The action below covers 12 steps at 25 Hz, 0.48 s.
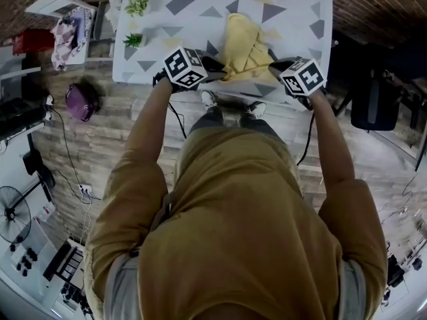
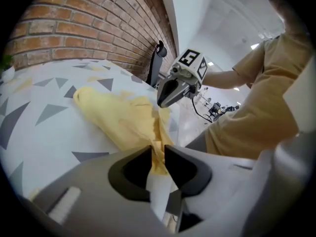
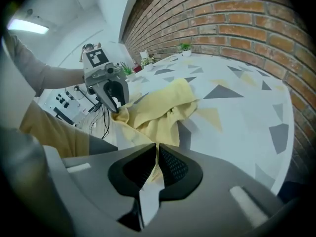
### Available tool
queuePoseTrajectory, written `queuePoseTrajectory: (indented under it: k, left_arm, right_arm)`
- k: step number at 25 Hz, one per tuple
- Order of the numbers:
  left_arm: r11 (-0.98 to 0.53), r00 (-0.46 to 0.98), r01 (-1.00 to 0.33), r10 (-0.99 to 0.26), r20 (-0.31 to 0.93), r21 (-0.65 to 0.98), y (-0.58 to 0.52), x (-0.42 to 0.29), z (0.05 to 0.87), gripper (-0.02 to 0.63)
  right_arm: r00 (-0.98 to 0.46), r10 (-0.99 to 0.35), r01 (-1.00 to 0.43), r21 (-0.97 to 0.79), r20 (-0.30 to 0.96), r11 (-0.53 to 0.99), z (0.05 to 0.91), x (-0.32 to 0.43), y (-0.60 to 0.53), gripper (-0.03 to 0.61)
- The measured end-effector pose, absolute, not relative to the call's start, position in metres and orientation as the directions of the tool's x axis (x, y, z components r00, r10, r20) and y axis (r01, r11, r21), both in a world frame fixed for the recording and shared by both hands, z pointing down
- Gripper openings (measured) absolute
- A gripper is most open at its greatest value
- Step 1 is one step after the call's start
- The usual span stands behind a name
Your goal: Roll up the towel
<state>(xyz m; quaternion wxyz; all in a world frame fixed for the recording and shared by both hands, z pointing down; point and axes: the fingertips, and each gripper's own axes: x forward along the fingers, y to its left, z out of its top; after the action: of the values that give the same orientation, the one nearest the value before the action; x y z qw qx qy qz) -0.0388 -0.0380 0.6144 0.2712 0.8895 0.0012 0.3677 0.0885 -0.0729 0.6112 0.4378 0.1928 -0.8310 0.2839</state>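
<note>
1. Towel, yellow and crumpled, lay at the near edge of the patterned table, with one near corner held by each gripper.
2. The left gripper had its jaws pressed together on a thin fold of the yellow cloth, and the right gripper pinched the other corner the same way (the gripper views showed both grips plainly, while the head view gave only dark jaw tips meeting the cloth).
3. Each gripper view caught the opposite gripper across the bunched cloth. Only the head view showed the person's shoes under the table edge and the wooden floor.
4. Farther along the table stood two small green plants.
5. Beyond the table, a brick wall filled the background of both gripper views.
6. The marker cubes bore black-and-white square patterns. Any print on the pink item off to the left was too small to read.
</note>
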Motion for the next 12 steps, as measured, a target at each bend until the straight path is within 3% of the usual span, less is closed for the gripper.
queuePoseTrajectory:
  k: [4,7,12]
  left_arm:
    - [-0.845,0.766,-0.243,0.134,0.629,0.477,-0.034,-0.043,0.607,0.113]
    - [-0.849,0.773,-0.285,0.071,0.631,0.445,-0.028,-0.047,0.603,0.194]
    - [-0.925,0.684,-0.289,-0.019,0.729,0.247,-0.011,-0.025,0.607,0.288]
  right_arm:
    - [-0.526,-0.102,-0.595,-0.279,0.844,0.754,0.616,0.091,-0.078,0.023]
    - [-0.520,-0.127,-0.614,-0.266,0.845,0.743,0.619,0.092,-0.083,0.017]
    - [-0.525,-0.160,-0.646,-0.270,0.836,0.714,0.620,0.090,-0.091,0.015]
